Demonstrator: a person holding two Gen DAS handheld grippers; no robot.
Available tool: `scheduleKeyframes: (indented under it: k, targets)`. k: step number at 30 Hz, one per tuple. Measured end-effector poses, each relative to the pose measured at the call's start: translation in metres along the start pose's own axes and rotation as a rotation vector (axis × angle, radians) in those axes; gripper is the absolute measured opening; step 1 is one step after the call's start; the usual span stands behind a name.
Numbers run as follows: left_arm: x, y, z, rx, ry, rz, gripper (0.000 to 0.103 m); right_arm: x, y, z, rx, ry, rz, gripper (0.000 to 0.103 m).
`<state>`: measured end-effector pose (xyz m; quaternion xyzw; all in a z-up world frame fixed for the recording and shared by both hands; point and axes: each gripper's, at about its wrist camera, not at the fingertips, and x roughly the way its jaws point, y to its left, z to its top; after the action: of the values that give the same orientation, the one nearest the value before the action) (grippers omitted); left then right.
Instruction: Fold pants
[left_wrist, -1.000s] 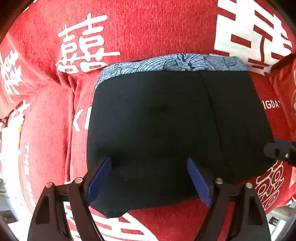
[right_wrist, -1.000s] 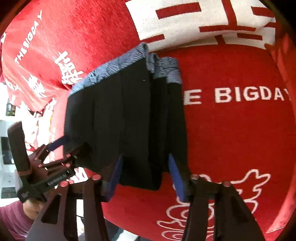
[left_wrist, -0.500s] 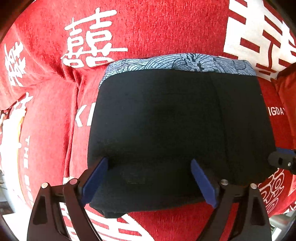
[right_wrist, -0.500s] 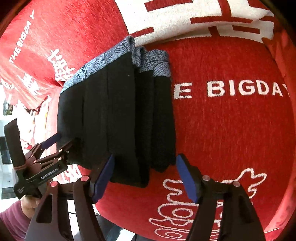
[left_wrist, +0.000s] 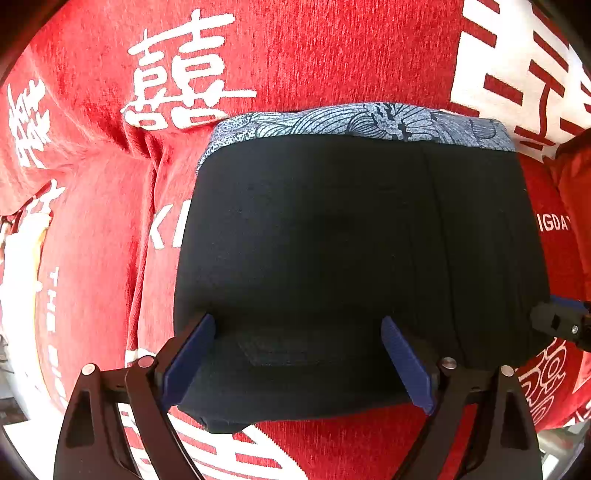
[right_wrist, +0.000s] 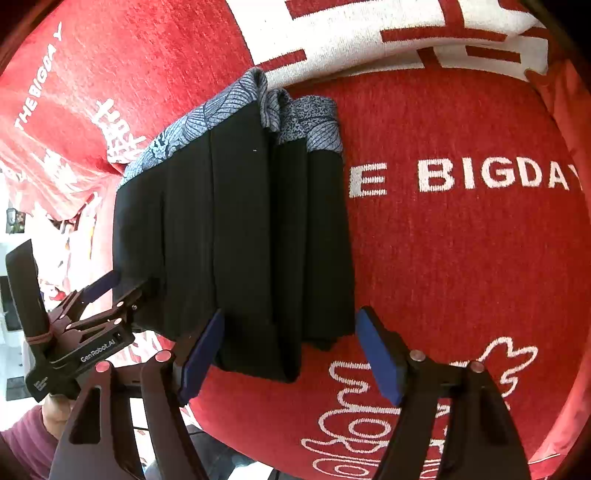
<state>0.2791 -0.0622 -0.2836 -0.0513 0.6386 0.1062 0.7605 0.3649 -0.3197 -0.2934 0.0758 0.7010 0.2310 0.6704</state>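
Black pants (left_wrist: 351, 258) lie folded into a compact block on a red blanket (left_wrist: 295, 55) printed with white characters and "THE BIGDAY" lettering; what carries the blanket is hidden — a soft, rounded surface by the look of it. The blue-grey patterned waistband (left_wrist: 354, 123) runs along the far edge, so the fold line sits at the near edge, toward both pairs of tongs. In the right wrist view the pants (right_wrist: 236, 236) show several stacked layers along their right side, the waistband (right_wrist: 306, 122) bunched at the top, which suggests the folding is nearly or wholly done. Left tongs (left_wrist: 295, 358) stand wide, blue pads either side of the near hem, hovering low over the cloth and gripping nothing, as far as the view shows. Right tongs (right_wrist: 291, 354) are likewise spread wide, straddling the near right corner, holding nothing. From the right wrist view the left tongs (right_wrist: 110, 288) show at the pants' left near corner; from the left, the tip of the right tongs (left_wrist: 561, 321) shows at the right edge. Likely reading: both have let go after laying the last fold. Against the frames a second ago — the right tongs were narrower and closer around the corner; now they are wider and drawn back. The left tongs have backed off slightly, and the pants lie in the same place.
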Motion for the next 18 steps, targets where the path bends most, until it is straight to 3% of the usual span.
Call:
scheduleKeyframes:
  k: [2,18]
  targets:
    - [0.003,0.003,0.002,-0.014,0.010,0.005,0.102,0.000,-0.001,-0.001,0.007,0.000,0.004,0.077]
    - [0.008,0.005,0.001,-0.008,0.007,-0.022,0.102,-0.007,-0.012,-0.006,0.049,-0.018,0.063,0.078]
